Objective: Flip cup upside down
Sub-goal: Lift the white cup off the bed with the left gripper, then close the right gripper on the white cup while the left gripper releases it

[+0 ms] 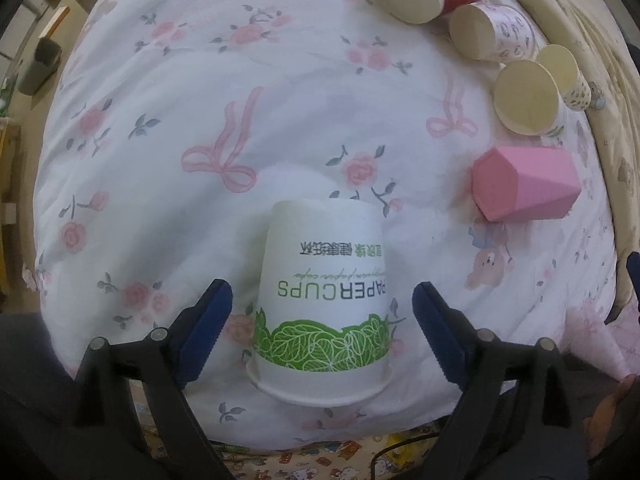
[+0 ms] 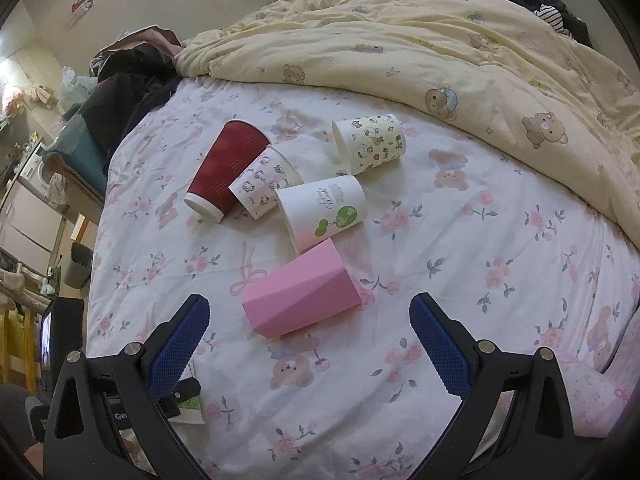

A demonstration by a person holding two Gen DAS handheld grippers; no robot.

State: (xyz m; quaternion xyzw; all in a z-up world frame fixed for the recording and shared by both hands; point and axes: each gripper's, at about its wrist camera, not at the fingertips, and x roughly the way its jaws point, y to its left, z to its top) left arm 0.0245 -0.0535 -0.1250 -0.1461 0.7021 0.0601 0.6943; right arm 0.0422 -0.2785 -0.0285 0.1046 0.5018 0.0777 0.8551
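A white paper cup [image 1: 322,300] with a green leaf band and inverted "PAPER CUPS" lettering stands upside down on the floral bed sheet [image 1: 200,120], rim down. My left gripper [image 1: 322,300] is open, its blue pads [image 1: 208,320] either side of the cup with gaps, not touching. My right gripper [image 2: 308,328] is open and empty, just in front of a pink faceted cup [image 2: 300,292] lying on its side. That pink cup also shows in the left wrist view [image 1: 524,184].
Lying on their sides on the sheet are a red ribbed cup [image 2: 226,170], two patterned cups [image 2: 266,182] [image 2: 370,142] and a white cup with a green tree [image 2: 322,210]. A cream bear-print duvet [image 2: 480,60] is heaped behind. The bed edge drops at left.
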